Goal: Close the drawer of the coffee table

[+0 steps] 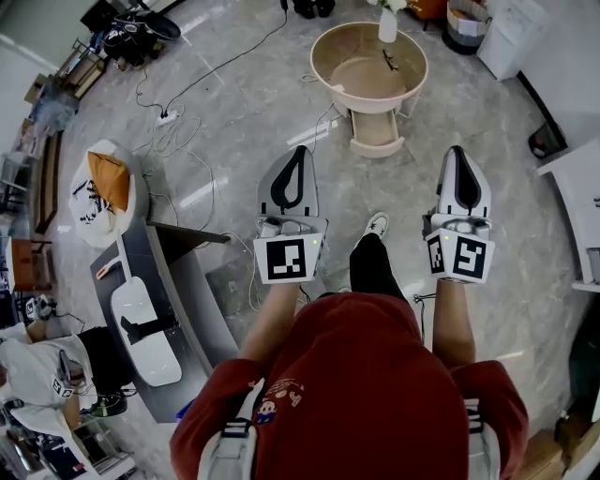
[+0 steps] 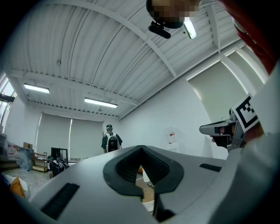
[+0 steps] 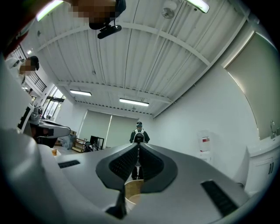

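**Drawer open, claws not there yet**

The job has hardly begun. The drawer sticks out from under the round coffee table. Nobody has pushed it in yet. The table stands on the grey floor, ahead of the person. Its worktop holds a white vase.

The left claw and the right claw are both held up in front of the person, well apart from the drawer. Neither one touches it. Each claw is pinched tight, with its tips together and nothing held inside. The left gripper view shows the left claw closed that way. The right gripper view shows the same for the right claw.

The drawer's long side runs from the table out toward the person. Its front end faces the person and its back end is tucked under the table.

What seems to be left is the whole push. A claw has to get close, meet the front of the drawer, and press it straight back along its long side until it sits under the table.
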{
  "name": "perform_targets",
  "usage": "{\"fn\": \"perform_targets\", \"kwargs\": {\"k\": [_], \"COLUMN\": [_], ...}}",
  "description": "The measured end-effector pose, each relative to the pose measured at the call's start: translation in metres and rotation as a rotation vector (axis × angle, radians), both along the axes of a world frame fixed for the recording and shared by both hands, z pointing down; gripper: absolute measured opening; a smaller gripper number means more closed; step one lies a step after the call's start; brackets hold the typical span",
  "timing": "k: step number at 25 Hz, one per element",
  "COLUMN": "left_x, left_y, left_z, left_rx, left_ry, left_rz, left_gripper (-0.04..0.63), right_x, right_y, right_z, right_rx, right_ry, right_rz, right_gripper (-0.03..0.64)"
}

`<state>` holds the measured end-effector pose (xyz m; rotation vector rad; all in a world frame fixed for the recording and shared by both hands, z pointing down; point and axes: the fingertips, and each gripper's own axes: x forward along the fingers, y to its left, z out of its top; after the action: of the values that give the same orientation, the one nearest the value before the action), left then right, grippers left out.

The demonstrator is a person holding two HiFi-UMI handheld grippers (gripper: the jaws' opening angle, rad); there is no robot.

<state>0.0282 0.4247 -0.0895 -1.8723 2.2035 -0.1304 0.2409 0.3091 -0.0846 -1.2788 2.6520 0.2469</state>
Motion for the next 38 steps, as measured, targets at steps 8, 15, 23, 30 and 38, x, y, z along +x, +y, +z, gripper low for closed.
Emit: {"fn": "perform_targets", "kwargs": {"k": [8, 15, 23, 30, 38], "left_x": [-0.019, -0.016, 0.000, 0.032, 0.022], "left_y": [-0.124, -0.235, -0.339, -0.381, -0.415], "left_z": [-0.010, -0.024, -0.012, -0.009, 0.007], "left_rx": [0.017, 0.106, 0.052, 0.059, 0.044], "left_ry": [-0.033, 0.013, -0.007, -0.021, 0.019], "left_rz": [0.032, 0.068, 0.129, 0.222, 0.313], "left_gripper": [0.012, 0.012, 0.012, 0.012, 0.012], "right_x": [-0.021, -0.020, -0.005, 0.020, 0.021], "right_y": [-0.117, -0.218, -0.306, -0.335, -0.345], "right_z": [0.018, 0.028, 0.047, 0.057, 0.073], "right_rx": [-0.051, -0.071, -0.105, -0.121, -0.154], "right_ry": [-0.023, -0.004, -0.004, -0.018, 0.016], "right_rz": [0.028, 0.062, 0.123, 0.189, 0.273], "right_gripper": [0.025, 0.025, 0.026, 0.026, 0.026]}}
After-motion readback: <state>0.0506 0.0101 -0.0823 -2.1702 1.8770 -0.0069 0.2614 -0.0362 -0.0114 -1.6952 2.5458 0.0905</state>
